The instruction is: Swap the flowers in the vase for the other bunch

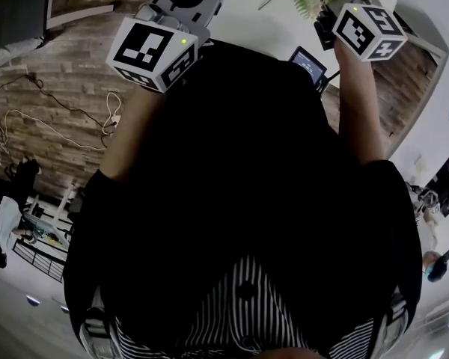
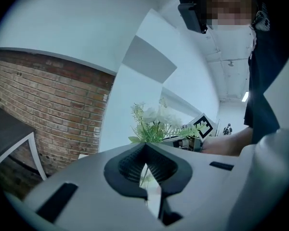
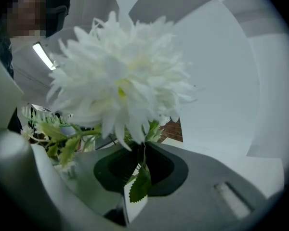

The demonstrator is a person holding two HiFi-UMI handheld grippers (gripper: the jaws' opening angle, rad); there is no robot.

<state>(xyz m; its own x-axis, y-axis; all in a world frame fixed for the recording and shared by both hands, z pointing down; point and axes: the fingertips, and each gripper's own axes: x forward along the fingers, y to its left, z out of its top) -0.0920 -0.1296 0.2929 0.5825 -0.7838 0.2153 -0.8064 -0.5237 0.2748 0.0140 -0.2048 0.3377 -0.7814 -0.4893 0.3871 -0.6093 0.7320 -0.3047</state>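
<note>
R gripper (image 3: pixel 142 153) clamped on white flower bunch (image 3: pixel 120 81) stem, axis 12-6, bloom at 12; L gripper (image 2: pixel 145 150) jaws together, empty, bunch at its 1 o'clock; vase unseen.

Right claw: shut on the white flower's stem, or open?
Shut on it. In the right gripper view, the right claw pinches the stem of the white flower.

wear: black top (image 1: pixel 247 163), black-white striped garment (image 1: pixel 232 313) | left tool (image 2: pixel 145 146), right tool (image 3: pixel 143 148): grey
</note>
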